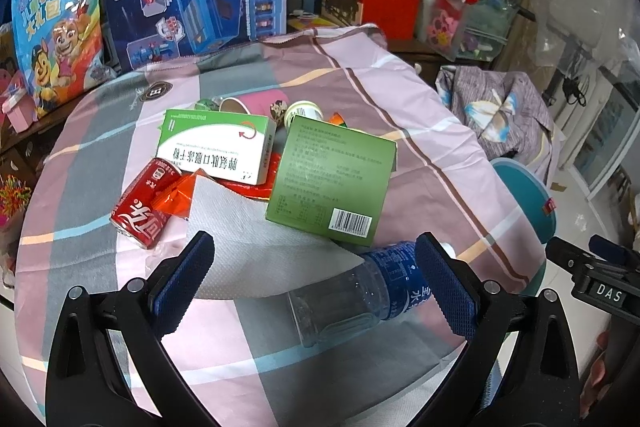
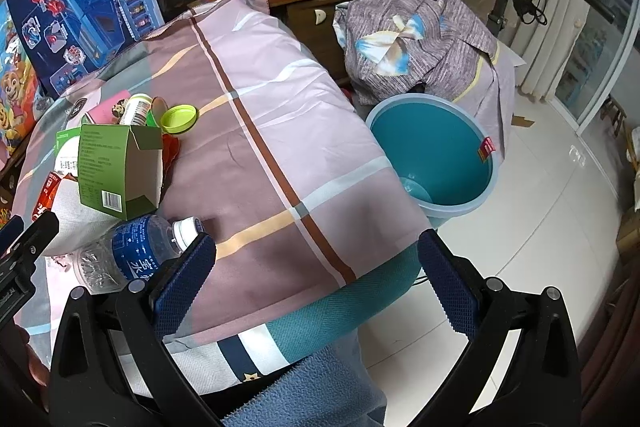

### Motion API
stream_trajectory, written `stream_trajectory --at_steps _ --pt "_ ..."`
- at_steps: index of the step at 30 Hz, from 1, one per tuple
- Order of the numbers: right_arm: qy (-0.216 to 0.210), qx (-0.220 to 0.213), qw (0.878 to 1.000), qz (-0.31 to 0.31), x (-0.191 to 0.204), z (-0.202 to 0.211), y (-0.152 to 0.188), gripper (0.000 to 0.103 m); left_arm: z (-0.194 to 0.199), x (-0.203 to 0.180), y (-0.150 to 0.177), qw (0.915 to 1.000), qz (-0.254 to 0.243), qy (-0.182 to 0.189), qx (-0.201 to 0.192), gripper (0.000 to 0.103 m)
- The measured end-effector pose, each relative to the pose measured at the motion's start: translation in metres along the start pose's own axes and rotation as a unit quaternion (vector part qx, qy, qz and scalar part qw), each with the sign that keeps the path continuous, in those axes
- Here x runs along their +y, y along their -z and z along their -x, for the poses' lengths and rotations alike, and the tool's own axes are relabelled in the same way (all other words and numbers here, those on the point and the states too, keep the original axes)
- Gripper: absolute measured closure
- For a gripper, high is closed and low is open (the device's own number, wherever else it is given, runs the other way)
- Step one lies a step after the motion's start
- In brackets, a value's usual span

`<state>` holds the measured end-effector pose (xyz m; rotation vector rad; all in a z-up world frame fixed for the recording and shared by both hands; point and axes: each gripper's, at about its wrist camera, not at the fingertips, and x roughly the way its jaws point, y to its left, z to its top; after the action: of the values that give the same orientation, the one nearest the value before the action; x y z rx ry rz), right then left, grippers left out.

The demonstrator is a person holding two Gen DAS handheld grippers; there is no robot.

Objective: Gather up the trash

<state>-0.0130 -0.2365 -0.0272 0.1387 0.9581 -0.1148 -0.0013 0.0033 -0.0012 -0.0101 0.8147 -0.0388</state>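
My left gripper (image 1: pixel 314 277) hangs wide open and empty over the near edge of the cloth-covered table (image 1: pixel 420 131), its jaws standing to either side of a clear water bottle (image 1: pixel 360 291) with a blue label that lies on its side, not yet pinched. My right gripper (image 2: pixel 316 279), equally spread and holding nothing, hovers above the table's near right corner, looking toward the teal bin (image 2: pixel 436 155) on the floor just beside the table. Beyond the bottle the pile is untouched: a white paper napkin (image 1: pixel 248 239), a red cola can (image 1: pixel 144 203), an orange wrapper (image 1: pixel 176 199), a white-and-green medicine box (image 1: pixel 216 145) and a green carton (image 1: pixel 336 183), with cups and a lime lid (image 2: pixel 179 119) farther back. The bin looks nearly bare, so I judge the collecting barely begun.
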Motion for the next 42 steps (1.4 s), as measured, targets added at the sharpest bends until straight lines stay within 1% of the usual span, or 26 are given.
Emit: stream_trajectory --at_steps 14,24,28,31,33,38,42 --pt "0.003 0.005 1.000 0.001 0.000 -0.003 0.003 0.006 0.000 -0.001 0.000 1.0000 -0.001 0.001 0.001 0.003" --pt "0.006 0.016 1.000 0.008 0.006 -0.009 0.005 0.006 -0.005 0.002 0.004 0.9999 0.003 0.010 0.009 0.003" --pt "-0.008 0.027 1.000 0.008 0.011 -0.011 0.004 0.006 -0.009 0.008 0.004 0.9998 0.005 0.013 0.015 0.003" --pt "-0.020 0.037 0.999 0.009 0.017 -0.012 0.004 0.006 -0.012 0.024 0.003 0.9993 0.016 0.028 0.020 0.003" --pt "-0.028 0.043 0.999 0.017 0.025 -0.014 0.005 0.006 -0.014 0.034 0.003 0.9991 0.017 0.029 0.024 0.003" --pt "-0.051 0.070 0.995 0.043 0.047 -0.023 0.011 0.006 -0.027 0.073 0.015 0.9985 0.028 0.007 0.048 0.003" --pt "-0.082 0.099 0.990 0.057 0.067 -0.034 0.020 0.006 -0.039 0.097 0.027 0.9966 0.039 -0.006 0.072 0.003"
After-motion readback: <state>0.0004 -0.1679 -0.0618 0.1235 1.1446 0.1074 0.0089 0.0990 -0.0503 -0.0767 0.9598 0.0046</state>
